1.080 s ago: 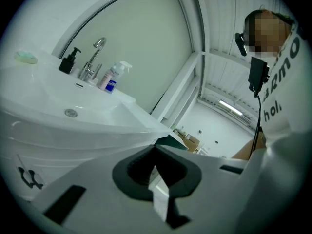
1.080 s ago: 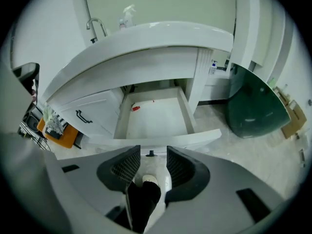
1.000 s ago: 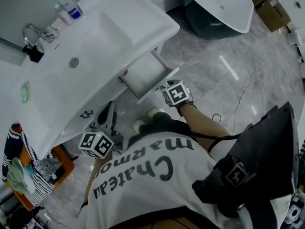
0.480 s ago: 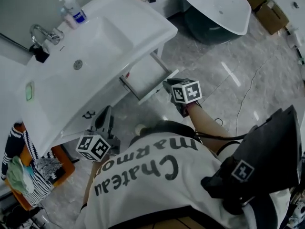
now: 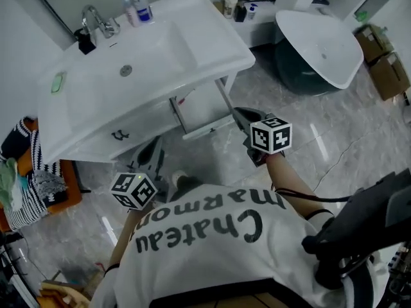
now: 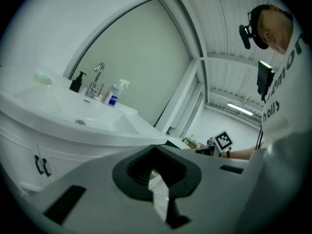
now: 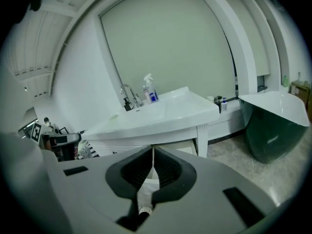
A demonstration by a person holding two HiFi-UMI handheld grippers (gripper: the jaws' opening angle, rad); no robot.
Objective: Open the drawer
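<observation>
The drawer (image 5: 200, 105) stands pulled out beneath the sink (image 5: 160, 56). The right gripper (image 5: 239, 111) hangs just off the drawer front. Its jaws have just been closing and are now together on nothing. The left gripper (image 5: 154, 146) is held aside, jaws together and empty. The drawer appears fully open, so no grip is needed.

I am looking down on a grey marbled floor (image 5: 334, 140) that is gleaming with streaks of reflected light. A white washbasin (image 5: 148, 69) is standing against a pale wall (image 7: 170, 48), and a tap (image 5: 96, 19) and a spray bottle (image 5: 138, 5) are standing along its back edge. To the right, a second white basin (image 5: 321, 47) with a dark underside is standing near cardboard boxes (image 5: 385, 69). At the left, a striped cloth (image 5: 26, 191) is lying in a heap. A strip light (image 6: 239, 110) is glowing on the ribbed ceiling.
</observation>
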